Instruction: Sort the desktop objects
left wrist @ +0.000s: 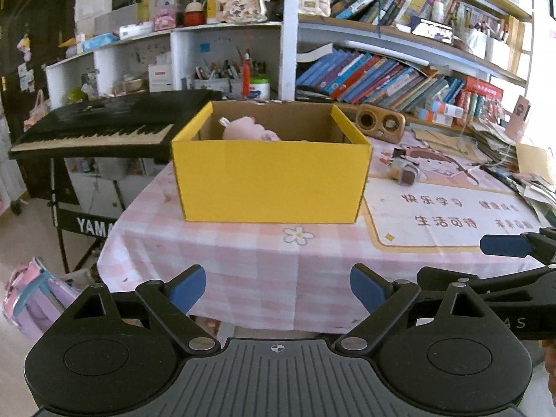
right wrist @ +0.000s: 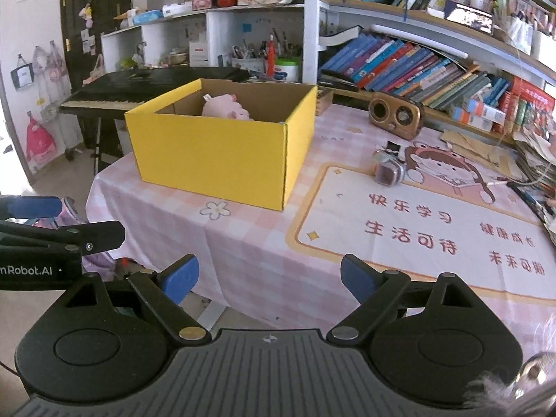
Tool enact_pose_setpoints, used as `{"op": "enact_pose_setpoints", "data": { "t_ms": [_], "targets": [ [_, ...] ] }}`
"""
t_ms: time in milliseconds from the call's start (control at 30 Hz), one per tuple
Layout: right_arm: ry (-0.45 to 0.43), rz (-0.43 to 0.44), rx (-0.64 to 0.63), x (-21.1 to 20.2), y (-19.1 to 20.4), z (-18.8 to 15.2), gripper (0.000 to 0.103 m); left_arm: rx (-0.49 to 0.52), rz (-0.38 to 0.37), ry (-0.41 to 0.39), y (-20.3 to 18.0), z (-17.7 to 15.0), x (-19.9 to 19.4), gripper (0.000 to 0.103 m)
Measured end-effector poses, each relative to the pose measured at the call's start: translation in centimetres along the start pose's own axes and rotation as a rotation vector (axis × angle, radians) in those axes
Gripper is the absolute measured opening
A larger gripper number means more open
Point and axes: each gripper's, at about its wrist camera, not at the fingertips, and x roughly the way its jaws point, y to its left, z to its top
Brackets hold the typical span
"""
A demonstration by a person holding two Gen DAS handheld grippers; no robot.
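Left wrist view: the left gripper (left wrist: 278, 290) hangs short of the table (left wrist: 243, 278), jaws spread wide with nothing between the blue pads. At 12 o'clock ahead of it stands the yellow box (left wrist: 271, 180), open-topped, with a pink plush toy (left wrist: 248, 129) already lying inside. That counts as one item sorted. At about 2 o'clock, right of the box, a small clear-cased gadget (left wrist: 405, 172) sits on the printed mat (left wrist: 451, 215), still out of the box. Further back at 1 o'clock a wooden speaker (left wrist: 380, 122) rests by the bookshelf (left wrist: 399, 76).

Right wrist view: the right gripper (right wrist: 269, 283) also shows its jaws spread and empty, hovering near the table edge. From here the box is at 11 o'clock, the gadget at 1 o'clock.

Judgement: the sort is partly done; the gadget, and possibly the speaker, remain.
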Motion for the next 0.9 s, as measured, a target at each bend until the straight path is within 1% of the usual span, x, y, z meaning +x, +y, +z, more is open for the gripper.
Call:
{"op": "enact_pose_setpoints", "data": {
  "t_ms": [267,633,900],
  "targets": [
    [0.005,-0.066,0.044,-1.1,-1.4,-0.9,0.089,0.038,-0.062,0.009,-1.6,0.2,0.5,0.093],
    [0.028,-0.160,0.109,-2.0,-3.9,-2.0,0.089,0.092,-0.156,0.040,-4.4,0.8,2.4,0.093],
    [0.040,-0.227,0.161,-2.3,-6.6,-2.2,0.089,0.141,-0.224,0.053,-7.1,1.8,4.2,0.093]
  ]
}}
